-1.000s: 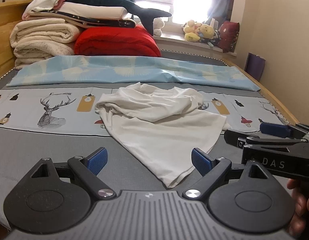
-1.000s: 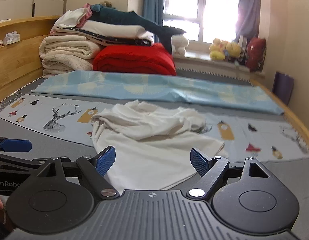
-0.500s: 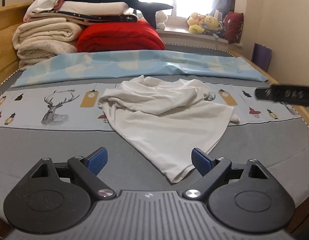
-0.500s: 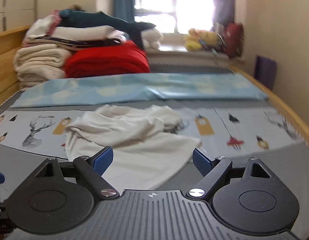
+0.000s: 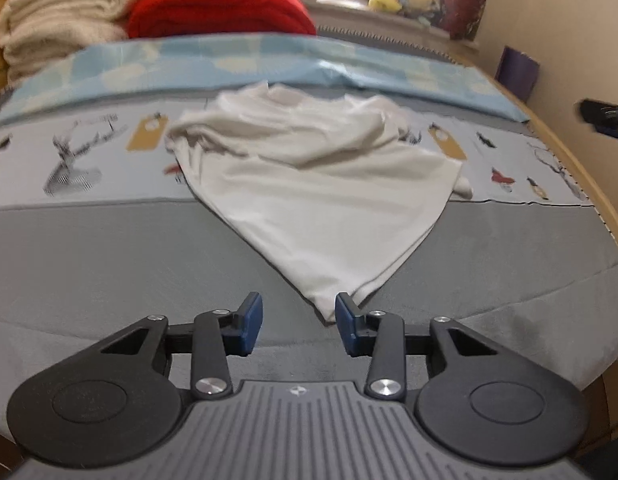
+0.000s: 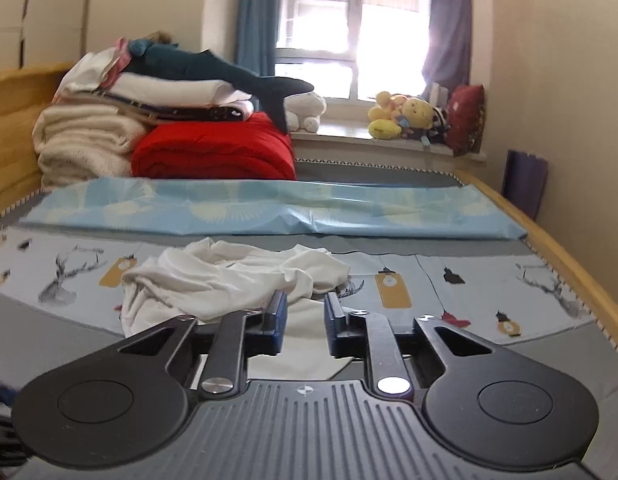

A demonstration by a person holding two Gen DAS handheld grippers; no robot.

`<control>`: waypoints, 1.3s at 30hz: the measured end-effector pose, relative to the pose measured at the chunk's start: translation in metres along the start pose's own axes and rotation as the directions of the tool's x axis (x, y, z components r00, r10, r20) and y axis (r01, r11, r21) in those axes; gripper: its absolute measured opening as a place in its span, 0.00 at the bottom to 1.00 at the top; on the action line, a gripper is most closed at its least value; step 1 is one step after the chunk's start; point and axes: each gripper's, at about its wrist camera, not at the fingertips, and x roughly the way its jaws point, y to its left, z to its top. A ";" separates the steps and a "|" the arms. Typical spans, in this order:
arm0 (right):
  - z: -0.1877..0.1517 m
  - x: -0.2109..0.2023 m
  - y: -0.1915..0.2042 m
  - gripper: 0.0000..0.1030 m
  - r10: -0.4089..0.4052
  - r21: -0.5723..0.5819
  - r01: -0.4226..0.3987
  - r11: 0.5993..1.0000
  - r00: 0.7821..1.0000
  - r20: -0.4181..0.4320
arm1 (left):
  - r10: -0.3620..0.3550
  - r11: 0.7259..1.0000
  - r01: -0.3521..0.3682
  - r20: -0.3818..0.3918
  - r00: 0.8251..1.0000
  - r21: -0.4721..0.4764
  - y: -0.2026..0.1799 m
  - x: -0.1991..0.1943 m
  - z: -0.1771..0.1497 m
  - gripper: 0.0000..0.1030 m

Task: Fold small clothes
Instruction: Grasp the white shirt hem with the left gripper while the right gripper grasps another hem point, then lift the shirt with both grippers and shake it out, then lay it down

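Observation:
A crumpled white garment lies on the bed, bunched at its far end, with a pointed corner toward me. My left gripper is open, its blue pads partly closed in, just in front of that near corner; the right pad is at the cloth's tip. In the right wrist view the garment lies ahead and below. My right gripper hovers over it with jaws narrowed to a small gap, nothing between them.
The bed has a grey cover, a printed deer sheet and a light blue sheet. Folded blankets, a red quilt and a plush shark are stacked at the head. Wooden bed rail on the right.
Both grippers' jaws have narrowed from wide open. My left gripper moved forward to the garment's near corner. My right gripper swung right and rose over the garment.

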 end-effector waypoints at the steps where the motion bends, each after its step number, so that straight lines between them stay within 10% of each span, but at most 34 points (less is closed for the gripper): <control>1: 0.001 0.001 -0.007 0.20 0.000 0.027 0.000 1.000 1.000 -0.003 | -0.003 1.000 0.003 -0.008 1.000 -0.015 0.000 0.010 0.000 0.43; 15: -0.006 0.001 -0.055 0.22 0.047 0.143 -0.036 0.989 0.996 -0.075 | -0.025 0.964 -0.022 -0.172 0.985 -0.265 0.005 0.147 0.007 0.58; 17: -0.007 0.002 -0.061 0.22 0.042 0.154 -0.029 0.988 0.996 -0.081 | 0.011 0.982 -0.047 -0.192 0.981 -0.182 -0.006 0.155 0.008 0.55; 21: -0.008 0.007 -0.068 0.22 0.031 0.158 -0.017 0.987 0.996 -0.084 | 0.027 0.991 0.002 -0.221 0.975 0.130 -0.026 0.155 0.016 0.07; 27: -0.006 0.015 -0.076 0.22 0.014 0.204 0.007 0.979 0.995 -0.104 | 0.074 0.893 0.072 -0.303 0.950 0.443 0.012 0.118 0.026 0.06; 32: -0.006 0.018 -0.076 0.22 -0.007 0.208 0.031 0.978 0.993 -0.118 | 0.223 0.754 0.169 -0.490 0.843 0.634 0.089 0.100 -0.003 0.05; 36: -0.009 0.024 -0.072 0.22 -0.018 0.196 0.049 0.979 0.987 -0.157 | 0.194 0.834 0.191 -0.600 0.776 0.517 0.154 0.095 -0.019 0.00; 38: -0.011 0.028 -0.067 0.22 -0.020 0.181 0.052 0.982 0.984 -0.176 | 0.147 0.868 0.176 -0.579 0.802 0.465 0.169 0.089 -0.009 0.02; 39: -0.012 0.032 -0.064 0.22 -0.021 0.167 0.053 0.984 0.982 -0.188 | 0.085 0.889 0.178 -0.533 0.842 0.423 0.174 0.080 0.003 0.08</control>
